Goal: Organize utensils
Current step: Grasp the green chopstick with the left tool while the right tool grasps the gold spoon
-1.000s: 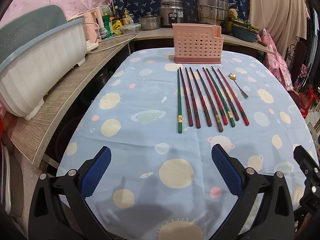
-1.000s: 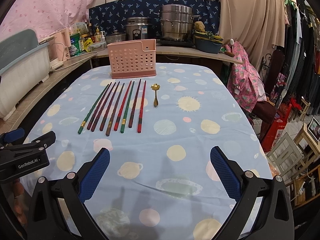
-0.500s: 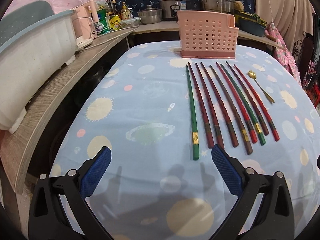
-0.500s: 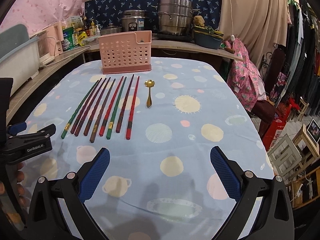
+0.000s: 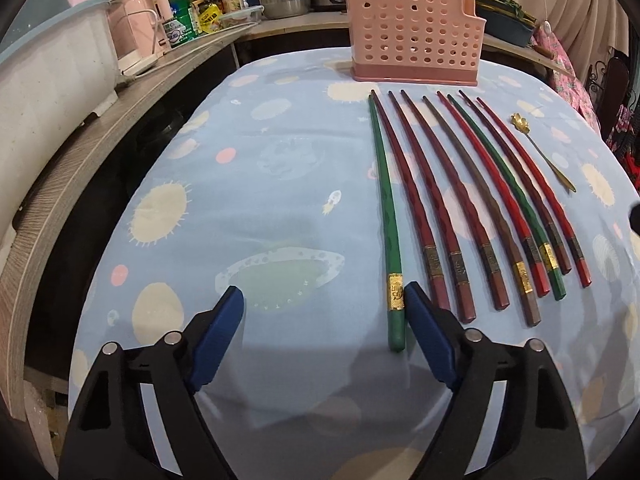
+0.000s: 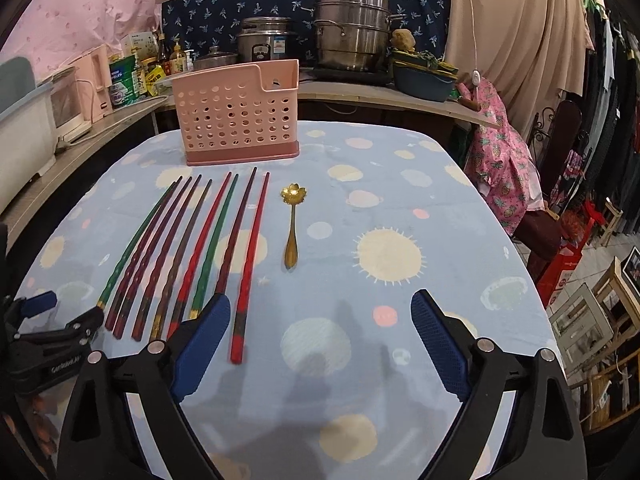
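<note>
Both grippers, left gripper (image 5: 324,310) and right gripper (image 6: 320,318), hold spread, closing fingers around the outermost chopsticks' thick ends, green chopstick (image 5: 389,236) and red chopstick (image 6: 250,264), seemingly to lift each into the pink holder (image 6: 239,114) across the worktop (image 6: 400,208).

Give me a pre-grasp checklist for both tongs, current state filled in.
1. Left tongs empty, closing: ok.
2. Green stick between left pads: ok, hugging the right pad.
3. Right tongs empty, closing: ok.
4. Red stick between right pads: ok, beside the left pad.
5. Neighbouring sticks clear of the grasp: cannot tell, tightly packed.
6. Holder upright: ok. Inside: cannot tell.
</note>
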A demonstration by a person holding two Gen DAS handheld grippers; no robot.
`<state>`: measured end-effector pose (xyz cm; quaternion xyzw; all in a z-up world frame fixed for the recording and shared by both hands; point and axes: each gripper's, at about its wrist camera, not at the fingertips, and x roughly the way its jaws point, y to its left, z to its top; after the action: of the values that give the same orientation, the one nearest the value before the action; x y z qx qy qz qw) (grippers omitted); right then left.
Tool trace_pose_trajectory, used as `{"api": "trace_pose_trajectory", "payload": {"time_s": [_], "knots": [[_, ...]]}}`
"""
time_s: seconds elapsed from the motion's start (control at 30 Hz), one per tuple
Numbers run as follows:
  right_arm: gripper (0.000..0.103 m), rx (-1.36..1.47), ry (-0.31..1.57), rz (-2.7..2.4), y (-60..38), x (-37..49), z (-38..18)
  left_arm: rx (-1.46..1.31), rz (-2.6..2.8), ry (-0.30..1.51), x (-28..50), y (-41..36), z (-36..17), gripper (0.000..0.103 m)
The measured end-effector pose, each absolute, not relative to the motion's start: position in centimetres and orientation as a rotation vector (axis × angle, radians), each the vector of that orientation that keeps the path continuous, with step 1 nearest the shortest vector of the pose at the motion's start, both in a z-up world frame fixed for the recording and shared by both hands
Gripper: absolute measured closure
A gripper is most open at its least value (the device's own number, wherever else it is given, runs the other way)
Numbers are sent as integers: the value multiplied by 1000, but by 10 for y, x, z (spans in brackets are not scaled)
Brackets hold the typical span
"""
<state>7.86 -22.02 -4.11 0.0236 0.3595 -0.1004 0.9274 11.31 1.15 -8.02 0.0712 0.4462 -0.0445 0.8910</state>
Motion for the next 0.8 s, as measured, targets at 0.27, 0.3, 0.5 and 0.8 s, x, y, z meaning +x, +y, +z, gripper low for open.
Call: {"api": "trace_pose_trajectory", "payload": {"time_s": [0.27, 0.3, 0.5, 0.8], "knots": [[46, 106, 803, -168, -232, 137, -62, 84, -147, 952, 122, 12, -78, 54], [51, 112, 813, -165, -233, 143, -65, 84, -151, 953, 122, 11, -77, 58], [70, 112, 858, -147, -230, 158, -80, 89, -166, 950, 122, 7, -77, 70], [92, 139, 874, -120, -231, 160, -85, 75, -164, 953, 125, 13, -77, 93]]}}
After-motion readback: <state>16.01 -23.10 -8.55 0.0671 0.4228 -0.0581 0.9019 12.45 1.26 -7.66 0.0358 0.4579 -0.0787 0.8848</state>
